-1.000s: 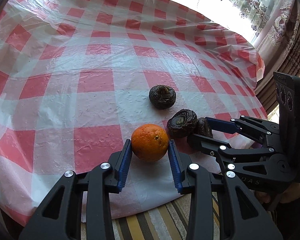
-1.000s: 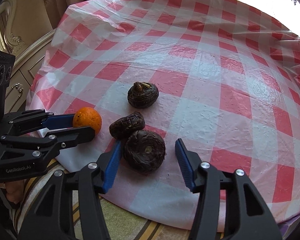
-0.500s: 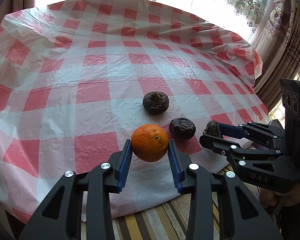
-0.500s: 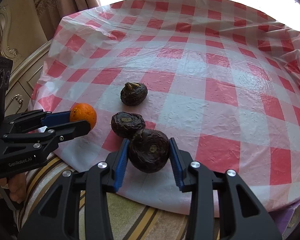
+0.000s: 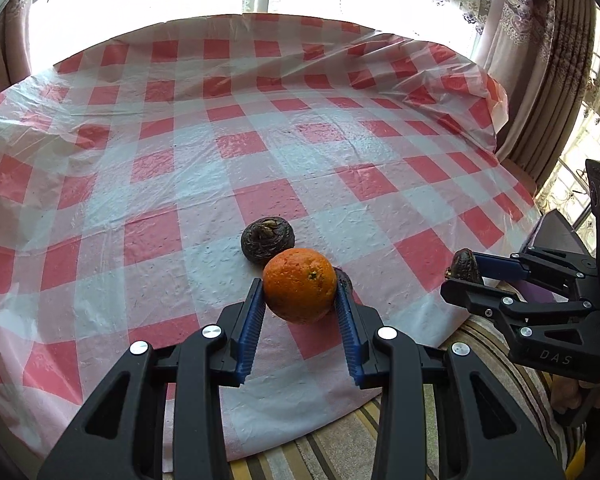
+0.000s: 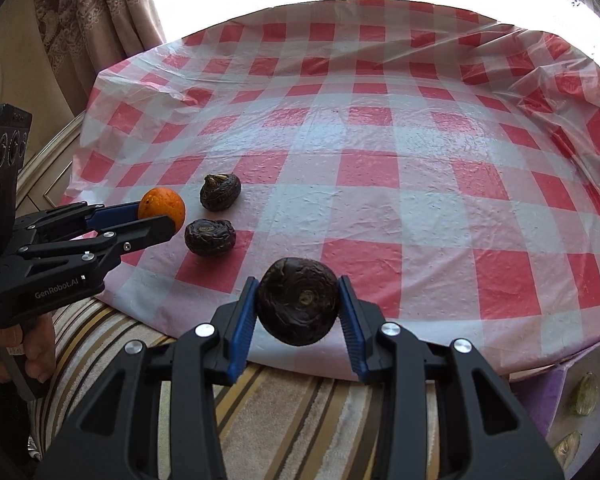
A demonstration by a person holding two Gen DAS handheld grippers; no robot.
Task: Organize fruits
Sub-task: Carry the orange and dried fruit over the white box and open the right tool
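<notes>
1. Right jaws (image 6: 298, 306) have just clamped a dark fruit (image 6: 297, 306), now lifted off the desk (image 6: 400, 160).
2. Left jaws (image 5: 300, 296) grip the orange (image 5: 300, 285), apparently airborne too.
3. Two dark fruits (image 6: 210, 237) remain; sorting begins.

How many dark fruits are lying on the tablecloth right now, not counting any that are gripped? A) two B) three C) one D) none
A: the right wrist view shows two dark fruits resting on the tablecloth, while a third dark fruit sits clamped in the right claw and the orange in the left claw.
</notes>
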